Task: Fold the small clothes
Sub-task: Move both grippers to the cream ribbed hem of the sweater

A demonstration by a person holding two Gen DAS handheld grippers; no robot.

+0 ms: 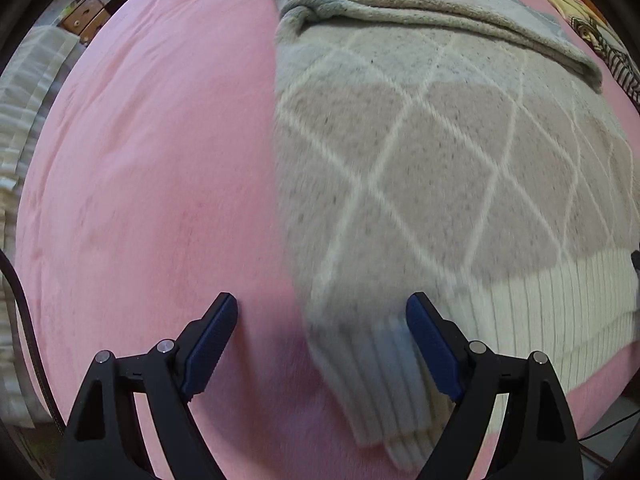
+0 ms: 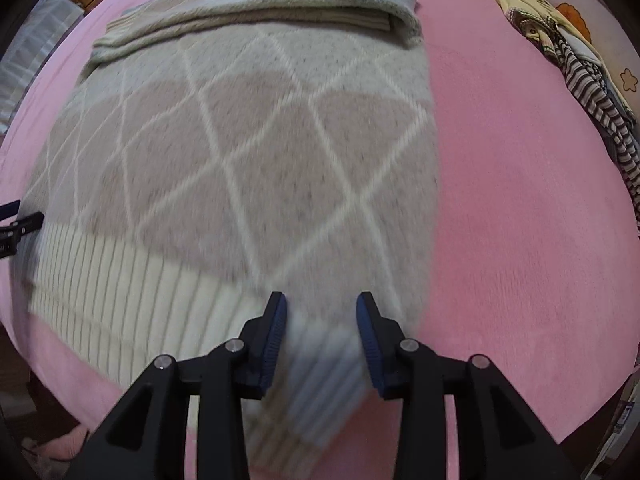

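A pink bed (image 2: 520,208) carries a diamond-patterned sweater (image 2: 248,152) and heaped clothes (image 2: 576,64).

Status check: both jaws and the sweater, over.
Left gripper open, straddling the sweater's left hem corner. Right gripper open over the right hem corner. Sleeves already folded across the top. Nothing in the way.

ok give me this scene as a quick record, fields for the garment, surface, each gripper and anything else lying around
garment: argyle knit sweater, flat, both sleeves folded across its top
surface: pink bedsheet
left gripper: open, straddling the sweater's ribbed hem corner
right gripper: open, ribbed hem corner between its jaws, pads not pressing
other: pile of small clothes at the far right edge
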